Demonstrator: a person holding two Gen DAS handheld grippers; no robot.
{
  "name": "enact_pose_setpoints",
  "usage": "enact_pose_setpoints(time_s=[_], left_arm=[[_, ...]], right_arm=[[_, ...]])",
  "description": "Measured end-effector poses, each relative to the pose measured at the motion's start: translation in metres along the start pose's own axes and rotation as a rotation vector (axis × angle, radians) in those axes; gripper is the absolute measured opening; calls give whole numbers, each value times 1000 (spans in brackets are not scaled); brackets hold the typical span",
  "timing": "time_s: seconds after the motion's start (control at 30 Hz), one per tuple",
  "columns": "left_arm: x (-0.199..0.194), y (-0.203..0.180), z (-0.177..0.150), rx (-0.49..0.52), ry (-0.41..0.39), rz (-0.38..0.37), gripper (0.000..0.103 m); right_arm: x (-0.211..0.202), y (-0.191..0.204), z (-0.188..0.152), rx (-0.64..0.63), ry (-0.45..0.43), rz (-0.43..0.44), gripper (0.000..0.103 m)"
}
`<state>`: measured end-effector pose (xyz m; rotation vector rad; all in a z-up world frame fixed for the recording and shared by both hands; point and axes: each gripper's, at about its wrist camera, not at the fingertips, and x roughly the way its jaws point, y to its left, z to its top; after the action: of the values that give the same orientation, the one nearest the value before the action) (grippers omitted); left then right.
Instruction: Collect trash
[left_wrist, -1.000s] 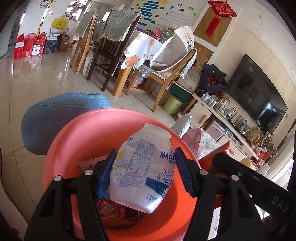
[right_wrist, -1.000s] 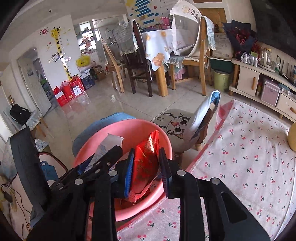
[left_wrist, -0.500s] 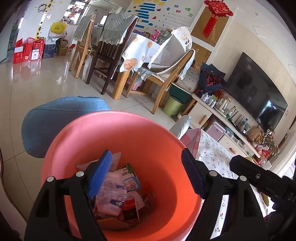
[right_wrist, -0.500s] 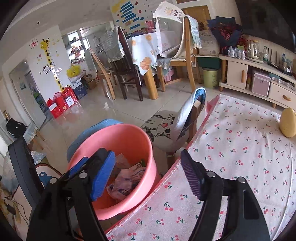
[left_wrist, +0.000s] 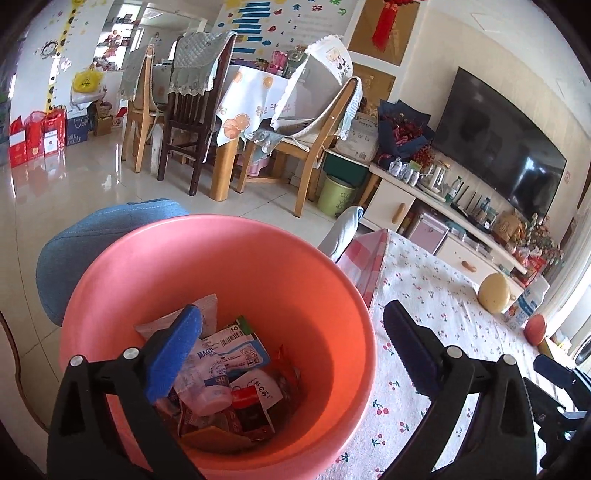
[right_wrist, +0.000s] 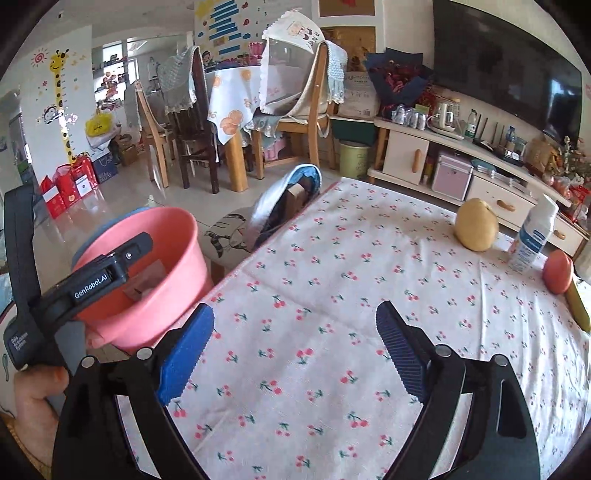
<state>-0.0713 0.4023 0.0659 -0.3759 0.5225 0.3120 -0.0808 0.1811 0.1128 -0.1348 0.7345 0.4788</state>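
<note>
A pink plastic basin (left_wrist: 229, 258) beside the table holds trash: a white milk pouch (left_wrist: 218, 354), red wrappers (left_wrist: 255, 402) and paper scraps. My left gripper (left_wrist: 291, 354) is open and empty, hovering over the basin's right side. The basin also shows in the right wrist view (right_wrist: 159, 266), with the left gripper's body (right_wrist: 92, 280) over it. My right gripper (right_wrist: 295, 354) is open and empty above the cherry-print tablecloth (right_wrist: 351, 295). A white bottle (right_wrist: 532, 236) stands at the table's far right.
A yellow pear (right_wrist: 476, 225), a red apple (right_wrist: 559, 271) and a banana's end (right_wrist: 578, 306) lie near the bottle. A chair with a cat cushion (right_wrist: 236, 229) stands at the table's far edge. A blue stool (left_wrist: 74, 251) is behind the basin.
Both grippers opened and dropped their loads into the basin: the left the milk pouch, the right a red wrapper. The right gripper then swung right, over the table.
</note>
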Motion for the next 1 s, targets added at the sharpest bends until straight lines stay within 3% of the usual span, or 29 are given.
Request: enact_pose_setpoints(time_s=[0.27,0.6,0.8,1.0], left_arm=[[-13,-50,-20,180,0,-14,99],[-36,-115,-50,373,-13,-52,99],[-58,-151,-64,451,-52,-79,99],[-70,-181,-69,467,-29,-137,99]], right_arm=[[-24,-48,-31,50,-7,-93,89],[-61,-106,-51,116,-88,-190,89],[-81,-133,-59,134,-132,-236,90],[-102,-156,-63,142,-179,-287,90]])
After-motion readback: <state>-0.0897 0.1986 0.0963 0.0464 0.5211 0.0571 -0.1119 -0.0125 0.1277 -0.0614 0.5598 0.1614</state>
